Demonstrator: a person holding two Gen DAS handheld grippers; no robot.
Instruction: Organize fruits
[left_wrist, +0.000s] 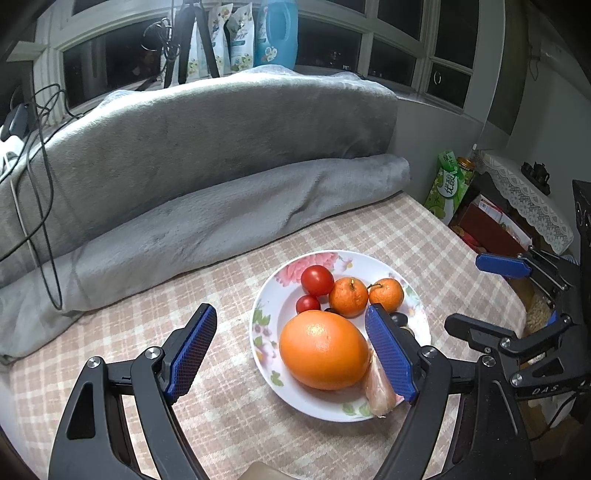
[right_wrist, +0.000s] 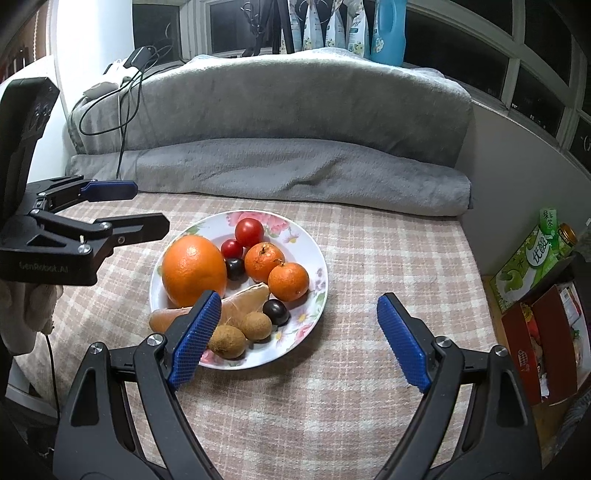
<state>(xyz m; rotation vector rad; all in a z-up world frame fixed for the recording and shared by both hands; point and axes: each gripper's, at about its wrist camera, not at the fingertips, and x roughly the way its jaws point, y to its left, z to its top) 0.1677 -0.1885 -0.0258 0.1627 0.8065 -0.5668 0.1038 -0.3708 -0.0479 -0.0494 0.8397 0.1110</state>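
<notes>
A floral plate (left_wrist: 264, 306) (right_wrist: 317, 280) on the checked tablecloth holds a large orange (left_wrist: 323, 349) (right_wrist: 194, 269), two mandarins (left_wrist: 348, 296) (right_wrist: 264, 261), two tomatoes (left_wrist: 317, 279) (right_wrist: 249, 231), two dark plums (right_wrist: 276, 311), two brown kiwis (right_wrist: 227, 341) and a peeled citrus segment (left_wrist: 378, 391) (right_wrist: 240, 301). My left gripper (left_wrist: 291, 336) is open and empty, its jaws either side of the plate's left half. My right gripper (right_wrist: 299, 321) is open and empty, just in front of the plate's right side.
A grey rolled blanket (left_wrist: 229, 218) (right_wrist: 295, 173) lies along the table's far edge. Cables (left_wrist: 40, 184) hang at the left. A green carton (left_wrist: 447, 184) (right_wrist: 528, 266) and a red box (right_wrist: 543, 332) stand beyond the table's right edge.
</notes>
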